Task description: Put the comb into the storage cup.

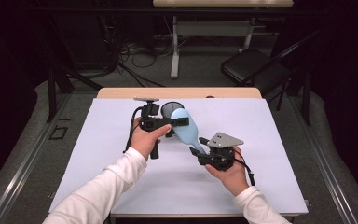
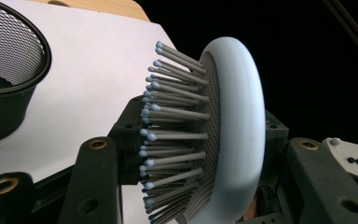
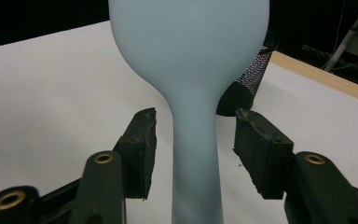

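Note:
A light blue hairbrush (image 1: 189, 131) is held above the white table sheet (image 1: 93, 158). My left gripper (image 1: 181, 122) is shut on its oval head. In the left gripper view the head (image 2: 242, 116) sits between the jaws, with the grey bristles (image 2: 177, 112) pointing left. My right gripper (image 1: 195, 151) is at the handle's end. In the right gripper view its jaws stand open on either side of the handle (image 3: 196, 163), with a gap on each side of it. The right gripper (image 3: 200, 144) holds nothing.
A black mesh cup (image 1: 169, 108) stands on the sheet just behind the brush, at the table's far middle; it is also in the gripper views (image 2: 9, 70) (image 3: 257, 60). A black folding chair (image 1: 256, 65) and another table's legs (image 1: 175, 46) are beyond the far edge.

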A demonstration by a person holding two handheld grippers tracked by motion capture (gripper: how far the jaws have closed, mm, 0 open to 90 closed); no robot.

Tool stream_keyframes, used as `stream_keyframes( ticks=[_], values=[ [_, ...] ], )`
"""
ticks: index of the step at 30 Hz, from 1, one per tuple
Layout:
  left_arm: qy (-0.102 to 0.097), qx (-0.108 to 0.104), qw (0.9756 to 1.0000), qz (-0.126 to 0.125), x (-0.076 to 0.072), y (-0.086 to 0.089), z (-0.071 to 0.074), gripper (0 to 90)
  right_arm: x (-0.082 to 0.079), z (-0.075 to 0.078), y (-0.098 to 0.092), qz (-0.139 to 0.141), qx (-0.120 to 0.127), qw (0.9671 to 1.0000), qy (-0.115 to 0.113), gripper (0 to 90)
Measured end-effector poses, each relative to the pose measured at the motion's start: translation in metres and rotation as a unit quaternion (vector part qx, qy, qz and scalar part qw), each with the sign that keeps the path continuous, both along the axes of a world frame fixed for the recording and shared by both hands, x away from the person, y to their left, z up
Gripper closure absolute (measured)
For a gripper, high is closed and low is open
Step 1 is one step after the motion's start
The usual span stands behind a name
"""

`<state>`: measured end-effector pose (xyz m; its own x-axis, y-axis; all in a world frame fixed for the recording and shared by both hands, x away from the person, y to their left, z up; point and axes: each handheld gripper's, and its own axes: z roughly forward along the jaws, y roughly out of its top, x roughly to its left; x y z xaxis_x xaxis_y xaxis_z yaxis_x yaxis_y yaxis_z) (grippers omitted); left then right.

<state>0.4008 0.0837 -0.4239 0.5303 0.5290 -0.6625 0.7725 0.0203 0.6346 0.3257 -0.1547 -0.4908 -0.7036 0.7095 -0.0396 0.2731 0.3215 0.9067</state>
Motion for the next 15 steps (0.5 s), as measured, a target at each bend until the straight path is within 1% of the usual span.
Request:
stream_keyframes(
  ticks=[6,8,10,15],
  values=[
    [-0.008,0.011,0.9999,0.008,0.0022,0.0032,0.0,49.6,0.001,0.0012,-0.0009,-0.001,0.003,1.0,-0.003,43.9],
    [-0.007,0.009,0.9998,0.015,0.0026,0.0039,0.0004,49.6,0.0016,0.0013,-0.001,0.005,0.007,0.9999,-0.006,43.3],
    [-0.01,0.011,0.9997,0.016,0.0033,0.0049,0.0008,49.6,0.0021,0.0014,-0.0011,0.011,0.01,0.9998,-0.011,42.6],
    [-0.021,0.024,0.9993,0.02,0.0044,0.0073,0.0037,49.6,0.0022,0.0021,-0.0012,0.018,0.016,0.9995,-0.018,41.2]
  ],
)
